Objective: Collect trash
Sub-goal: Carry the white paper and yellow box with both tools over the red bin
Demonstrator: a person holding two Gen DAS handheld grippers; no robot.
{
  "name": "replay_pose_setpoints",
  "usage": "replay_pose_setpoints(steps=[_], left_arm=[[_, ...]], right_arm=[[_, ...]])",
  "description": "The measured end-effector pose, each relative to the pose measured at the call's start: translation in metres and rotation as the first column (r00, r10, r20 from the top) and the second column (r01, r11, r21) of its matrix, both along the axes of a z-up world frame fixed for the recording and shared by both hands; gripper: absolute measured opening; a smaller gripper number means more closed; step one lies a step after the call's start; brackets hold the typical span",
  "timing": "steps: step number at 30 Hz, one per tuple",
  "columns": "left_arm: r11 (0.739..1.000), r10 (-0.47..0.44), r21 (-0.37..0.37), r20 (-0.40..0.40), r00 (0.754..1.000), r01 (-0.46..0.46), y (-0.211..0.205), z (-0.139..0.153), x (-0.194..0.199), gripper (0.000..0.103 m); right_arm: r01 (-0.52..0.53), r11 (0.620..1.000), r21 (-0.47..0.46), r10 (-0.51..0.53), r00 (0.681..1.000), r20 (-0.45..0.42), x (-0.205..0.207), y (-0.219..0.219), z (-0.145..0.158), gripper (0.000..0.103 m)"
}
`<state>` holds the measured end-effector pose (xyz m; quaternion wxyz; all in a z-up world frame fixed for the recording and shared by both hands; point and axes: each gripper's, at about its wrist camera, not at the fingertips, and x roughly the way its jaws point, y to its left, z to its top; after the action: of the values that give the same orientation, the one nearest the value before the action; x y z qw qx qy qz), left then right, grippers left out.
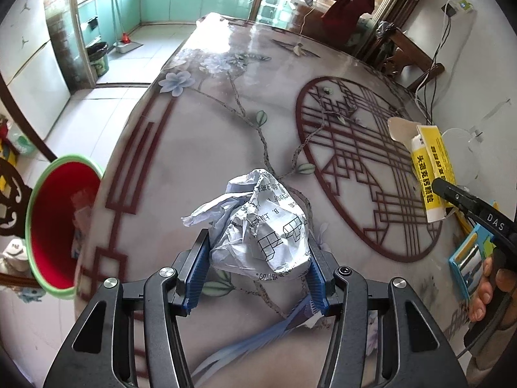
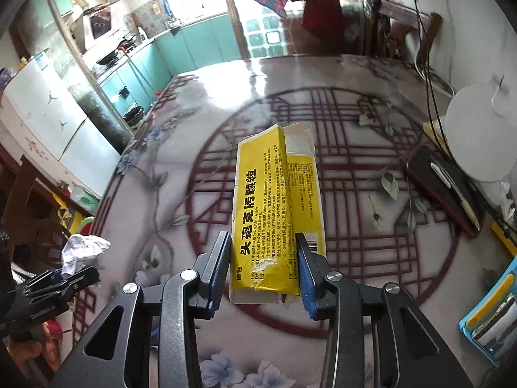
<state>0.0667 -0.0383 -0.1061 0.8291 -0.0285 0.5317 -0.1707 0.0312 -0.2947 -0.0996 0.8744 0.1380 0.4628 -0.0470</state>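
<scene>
A crumpled ball of printed paper sits between the blue pads of my left gripper, which is shut on it above the patterned table. A red bin with a green rim stands below the table's left edge. My right gripper is shut on a flattened yellow medicine box, lifted over the table. The left wrist view shows that box at the right with the right gripper on it. The paper ball and left gripper show at the left of the right wrist view.
A dark phone with a pen, a white round lamp base and a blue tray lie along the table's right side. Cables hang by the wall. A wooden chair stands at the far end.
</scene>
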Motion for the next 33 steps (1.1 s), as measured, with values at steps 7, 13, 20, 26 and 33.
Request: replay_pose_setpoints(steps=[7, 13, 20, 26, 33], left_arm=[[1.0, 0.009, -0.012, 0.004, 1.0, -0.009, 0.038, 0.001, -0.001, 0.051], [0.999, 0.047, -0.008, -0.009, 0.999, -0.047, 0.082, -0.005, 0.0, 0.051], [0.996, 0.091, 0.013, -0.019, 0.996, -0.091, 0.132, -0.012, 0.004, 0.051], [0.988, 0.152, 0.016, -0.021, 0.988, -0.152, 0.177, -0.019, 0.012, 0.051], [0.975, 0.223, 0.033, -0.032, 0.974, -0.222, 0.23, -0.035, 0.026, 0.051]], right_arm=[[-0.044, 0.998, -0.04, 0.045, 0.999, 0.028, 0.001, 0.053, 0.017, 0.036], [-0.091, 0.995, -0.044, 0.092, 0.996, 0.023, 0.006, 0.107, 0.02, 0.036], [-0.148, 0.988, -0.035, 0.149, 0.989, 0.025, 0.016, 0.164, 0.021, 0.036], [-0.227, 0.974, -0.017, 0.228, 0.974, 0.018, 0.031, 0.224, 0.018, 0.036], [-0.325, 0.943, 0.071, 0.326, 0.945, -0.01, 0.058, 0.298, -0.003, 0.036]])
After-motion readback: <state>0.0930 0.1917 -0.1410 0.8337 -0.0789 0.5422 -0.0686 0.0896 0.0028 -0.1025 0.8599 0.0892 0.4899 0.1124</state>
